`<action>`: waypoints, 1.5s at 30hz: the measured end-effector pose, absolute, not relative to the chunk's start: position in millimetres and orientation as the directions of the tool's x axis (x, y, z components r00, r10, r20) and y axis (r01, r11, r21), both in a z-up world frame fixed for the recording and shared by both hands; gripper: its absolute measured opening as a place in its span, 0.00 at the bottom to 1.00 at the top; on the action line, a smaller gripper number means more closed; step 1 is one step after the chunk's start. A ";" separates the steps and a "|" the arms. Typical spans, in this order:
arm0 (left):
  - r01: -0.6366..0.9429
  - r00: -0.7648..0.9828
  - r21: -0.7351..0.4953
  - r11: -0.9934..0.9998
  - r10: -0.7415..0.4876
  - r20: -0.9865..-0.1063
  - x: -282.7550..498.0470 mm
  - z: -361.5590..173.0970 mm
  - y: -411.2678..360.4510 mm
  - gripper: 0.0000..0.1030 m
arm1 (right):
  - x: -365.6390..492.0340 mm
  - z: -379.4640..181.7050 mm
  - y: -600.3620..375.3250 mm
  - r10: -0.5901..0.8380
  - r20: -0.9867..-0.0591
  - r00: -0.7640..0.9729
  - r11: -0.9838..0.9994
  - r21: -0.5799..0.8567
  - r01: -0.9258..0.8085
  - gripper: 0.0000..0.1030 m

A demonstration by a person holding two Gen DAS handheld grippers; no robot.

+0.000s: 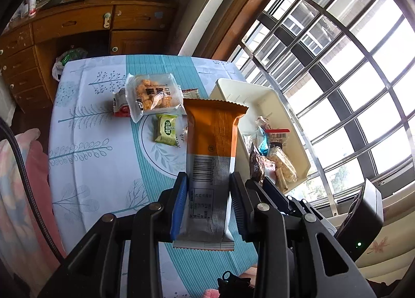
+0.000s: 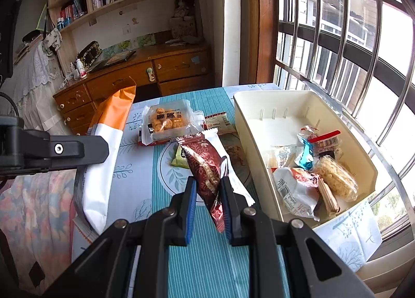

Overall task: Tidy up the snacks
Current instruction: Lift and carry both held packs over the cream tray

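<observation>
My left gripper (image 1: 208,181) is shut on a long orange and white snack packet (image 1: 211,147), held upright above the table; the same orange and white packet (image 2: 106,142) shows at the left of the right wrist view. My right gripper (image 2: 207,186) is shut on a dark red snack packet (image 2: 205,168), lifted over the table beside the cream bin (image 2: 306,106). The cream bin (image 1: 262,93) holds several snacks. On the tablecloth lie a clear packet of orange puffs (image 1: 154,94), a green packet (image 1: 166,129) and a red and white packet (image 1: 120,104).
The table (image 2: 207,259) has a blue and white patterned cloth and stands against a barred window (image 2: 350,38). A wooden desk with drawers (image 2: 155,69) is behind it. A flowered pink fabric (image 2: 33,207) lies to the left.
</observation>
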State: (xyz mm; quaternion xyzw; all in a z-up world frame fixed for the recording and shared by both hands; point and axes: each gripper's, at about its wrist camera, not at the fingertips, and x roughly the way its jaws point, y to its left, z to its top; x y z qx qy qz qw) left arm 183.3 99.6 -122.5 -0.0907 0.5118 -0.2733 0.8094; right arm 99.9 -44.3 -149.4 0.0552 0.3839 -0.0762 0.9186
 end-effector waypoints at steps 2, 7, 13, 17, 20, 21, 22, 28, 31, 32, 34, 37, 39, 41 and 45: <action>0.363 0.335 -0.430 0.827 -0.547 -0.767 179.4 -117.3 92.5 0.31 | 97.5 -146.3 -52.1 -0.095 -0.713 0.694 0.984 0.041 0.176 0.18; 0.385 0.336 -0.434 0.814 -0.562 -0.756 171.0 -109.3 67.0 0.31 | 88.4 -138.7 -72.7 -0.083 -0.709 0.700 0.987 0.041 0.158 0.18; 0.411 0.357 -0.432 0.803 -0.577 -0.734 163.0 -97.0 33.0 0.31 | 84.7 -131.3 -104.6 -0.073 -0.713 0.698 0.990 0.035 0.140 0.18; 0.415 0.371 -0.437 0.798 -0.588 -0.719 161.2 -91.8 10.2 0.31 | 84.9 -125.6 -128.1 -0.062 -0.712 0.699 0.992 0.030 0.119 0.18; 0.410 0.378 -0.447 0.795 -0.594 -0.710 161.2 -90.4 -8.7 0.31 | 86.9 -123.4 -143.6 -0.051 -0.713 0.700 0.995 0.026 0.098 0.18; 0.409 0.379 -0.449 0.795 -0.595 -0.708 161.4 -90.3 -15.2 0.31 | 88.1 -122.6 -149.1 -0.047 -0.713 0.699 0.996 0.024 0.091 0.18; 0.407 0.381 -0.452 0.794 -0.597 -0.706 161.7 -90.3 -21.9 0.31 | 89.1 -121.7 -154.9 -0.043 -0.713 0.700 0.996 0.022 0.083 0.18; 0.384 0.384 -0.468 0.796 -0.598 -0.703 165.6 -96.8 -58.1 0.31 | 94.2 -119.0 -191.7 -0.036 -0.710 0.703 0.999 0.003 0.055 0.18; 0.361 0.380 -0.479 0.800 -0.596 -0.708 169.3 -104.3 -74.6 0.31 | 99.0 -120.5 -209.6 -0.034 -0.717 0.696 0.999 -0.006 0.043 0.18; 0.354 0.381 -0.484 0.801 -0.595 -0.708 170.4 -106.5 -79.8 0.31 | 100.8 -121.4 -214.5 -0.033 -0.721 0.692 0.999 -0.010 0.038 0.18; 0.345 0.382 -0.492 0.800 -0.598 -0.705 172.3 -109.9 -90.3 0.31 | 103.1 -123.6 -226.2 -0.036 -0.728 0.684 0.999 -0.020 0.031 0.18; 0.338 0.381 -0.502 0.796 -0.604 -0.700 174.4 -114.1 -106.2 0.32 | 106.2 -125.2 -243.3 -0.033 -0.732 0.680 0.999 -0.030 0.016 0.18; 0.332 0.375 -0.507 0.795 -0.605 -0.703 176.0 -118.0 -115.5 0.32 | 107.2 -126.9 -252.7 -0.028 -0.736 0.676 0.999 -0.031 0.007 0.18; 0.326 0.364 -0.512 0.795 -0.605 -0.708 178.1 -122.3 -124.0 0.32 | 108.3 -129.1 -261.9 -0.017 -0.744 0.668 1.000 -0.027 -0.005 0.18; 0.323 0.345 -0.521 0.790 -0.611 -0.713 181.7 -127.1 -134.4 0.32 | 111.2 -130.9 -276.0 -0.014 -0.750 0.661 1.000 -0.026 -0.008 0.18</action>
